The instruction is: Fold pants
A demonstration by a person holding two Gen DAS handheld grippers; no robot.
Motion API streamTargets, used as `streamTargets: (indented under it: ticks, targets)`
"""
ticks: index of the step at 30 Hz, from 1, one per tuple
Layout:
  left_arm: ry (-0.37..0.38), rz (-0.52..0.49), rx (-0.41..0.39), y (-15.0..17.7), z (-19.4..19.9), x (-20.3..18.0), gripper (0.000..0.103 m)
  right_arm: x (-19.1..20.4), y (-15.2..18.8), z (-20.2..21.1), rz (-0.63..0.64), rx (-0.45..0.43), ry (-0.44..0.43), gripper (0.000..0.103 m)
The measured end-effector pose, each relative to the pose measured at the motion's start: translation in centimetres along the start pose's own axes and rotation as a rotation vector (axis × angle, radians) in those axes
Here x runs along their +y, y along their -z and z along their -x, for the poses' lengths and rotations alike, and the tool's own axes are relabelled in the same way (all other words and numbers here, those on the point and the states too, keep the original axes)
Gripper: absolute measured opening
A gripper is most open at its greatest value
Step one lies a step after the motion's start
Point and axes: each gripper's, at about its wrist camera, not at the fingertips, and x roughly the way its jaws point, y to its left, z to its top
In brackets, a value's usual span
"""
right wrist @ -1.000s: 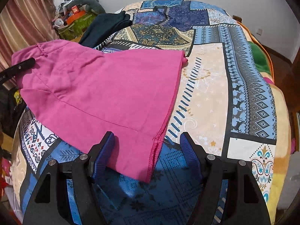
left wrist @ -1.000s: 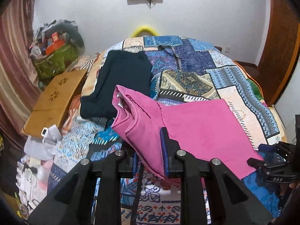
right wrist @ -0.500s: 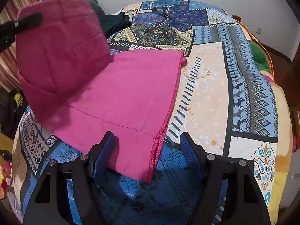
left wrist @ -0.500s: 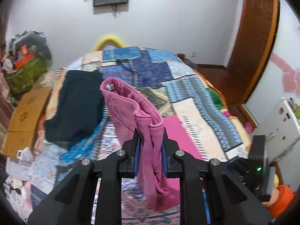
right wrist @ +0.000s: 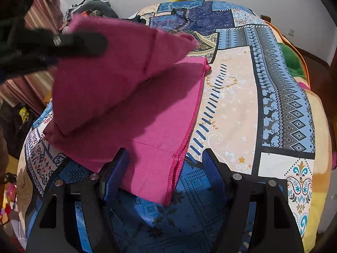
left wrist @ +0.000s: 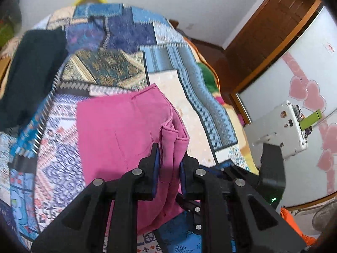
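Pink pants lie on the patchwork quilt, their leg hem toward me in the right wrist view. My left gripper is shut on the bunched waist end and holds that half lifted over the flat legs. From the right wrist camera it shows as a black blur at the upper left, with the raised fold hanging from it. My right gripper stands open low over the hem corner. Its blue pads sit either side of the cloth without pressing it.
A dark folded garment lies on the far left of the bed. A green bundle sits at the right edge. A wooden door and a white wall are to the right, with striped curtains and clutter on the left.
The left gripper has lifted the waist end off the quilt and swung it rightward over the pant legs. The right gripper has stayed still and open over the hem.
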Motion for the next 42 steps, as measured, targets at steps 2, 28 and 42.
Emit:
streamTargets:
  ticks: [2,28,42]
  targets:
    - [-0.003,-0.012,0.027,0.3,-0.8,-0.3,0.017,0.0,0.0,0.0,-0.001,0.000,-0.002,0.068]
    - [-0.334,-0.098,-0.074,-5.3,1.3,7.0,0.080,-1.4,-0.6,4.0,-0.026,-0.094,0.081,0.068]
    - [-0.474,-0.206,0.189,-9.4,-12.5,10.9,0.080,-2.8,-1.3,4.9,-0.075,-0.125,0.129,0.068]
